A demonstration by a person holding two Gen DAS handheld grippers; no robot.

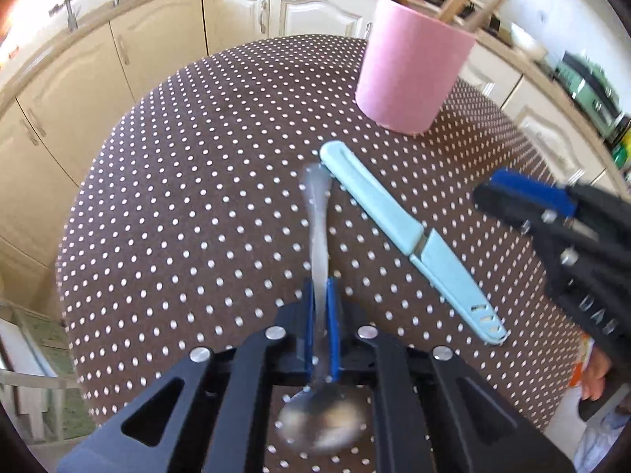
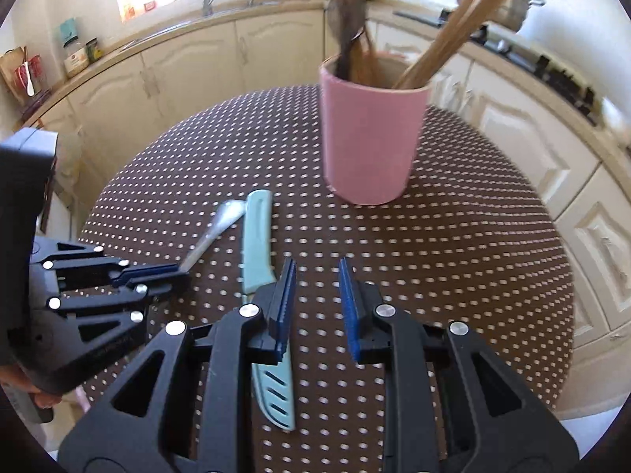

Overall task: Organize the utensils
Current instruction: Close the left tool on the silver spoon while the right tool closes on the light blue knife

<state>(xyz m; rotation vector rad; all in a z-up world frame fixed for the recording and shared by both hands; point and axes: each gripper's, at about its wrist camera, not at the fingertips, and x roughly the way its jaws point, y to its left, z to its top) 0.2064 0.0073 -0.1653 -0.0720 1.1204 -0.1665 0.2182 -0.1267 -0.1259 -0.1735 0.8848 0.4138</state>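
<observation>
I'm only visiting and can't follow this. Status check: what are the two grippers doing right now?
Left gripper shut on spoon handle. Right gripper open, empty, beside blue sheathed knife. Pink utensil cup ahead, path clear.

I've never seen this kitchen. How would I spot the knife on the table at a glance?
Start at the round table with the brown white-dotted cloth and find the tall pink cup holding wooden utensils. On the cloth in front of the cup lies the knife. It is pale blue all over, handle and slotted blade cover alike, while the spoon beside it is bare shiny metal.
</observation>
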